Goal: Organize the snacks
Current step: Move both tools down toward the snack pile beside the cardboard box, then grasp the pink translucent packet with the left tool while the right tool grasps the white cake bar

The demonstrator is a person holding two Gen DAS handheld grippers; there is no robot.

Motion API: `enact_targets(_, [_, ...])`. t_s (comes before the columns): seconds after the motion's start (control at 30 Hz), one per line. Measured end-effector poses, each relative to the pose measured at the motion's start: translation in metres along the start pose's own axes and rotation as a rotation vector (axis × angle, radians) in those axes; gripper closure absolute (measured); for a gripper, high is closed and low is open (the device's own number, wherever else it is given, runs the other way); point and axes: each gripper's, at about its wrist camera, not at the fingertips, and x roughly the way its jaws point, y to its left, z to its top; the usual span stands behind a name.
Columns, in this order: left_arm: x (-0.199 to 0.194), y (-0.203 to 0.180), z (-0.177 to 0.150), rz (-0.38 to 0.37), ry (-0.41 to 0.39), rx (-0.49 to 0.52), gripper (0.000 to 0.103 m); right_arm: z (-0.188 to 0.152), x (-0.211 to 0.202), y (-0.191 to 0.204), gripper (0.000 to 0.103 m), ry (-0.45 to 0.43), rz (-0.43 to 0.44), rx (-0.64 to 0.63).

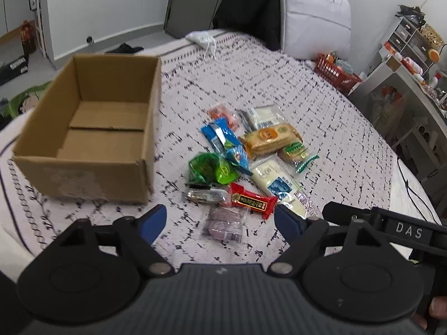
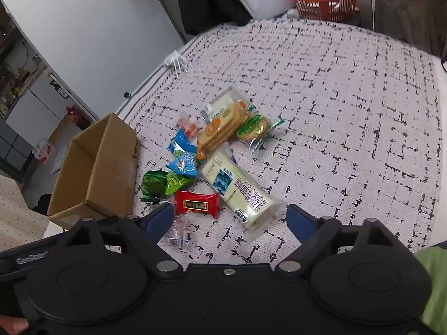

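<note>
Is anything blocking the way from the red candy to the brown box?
Nothing visible blocks it. The red candy lies on the patterned cover near the open cardboard box. Only a green packet and a small clear wrapper lie close by, and the box's near wall must be cleared.

You've got a bed with a white bedspread in a black broken-grid print filling both views. At its far end a pale grey zip bag stands upright, a black cloth item right beside it. A red plastic basket holding small items sits just off the bed's far corner; it also shows in your right view. A white drawstring pouch lies at the far edge. A cluttered grey shelf unit stands well off to the right. A dark bottle sits on the floor far left.
</note>
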Motion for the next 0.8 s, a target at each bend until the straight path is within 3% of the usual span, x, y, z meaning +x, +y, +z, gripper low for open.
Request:
enact_targets(0.63, [0.088,-0.012,-0.013,0.066,0.129,-0.004,0.027,0.022,0.045,-0.009,0.017,0.060,-0.030,-0.052])
enact_targets(0.73, [0.095,-0.012,-0.013,0.078,0.129,0.001,0.041,0.025,0.054,-0.012,0.017,0.084,-0.029,-0.043])
enact_targets(0.8, [0.096,-0.011,-0.013,0.076,0.123,-0.005,0.045,0.026,0.061,-0.011,0.017,0.098,-0.038,-0.053])
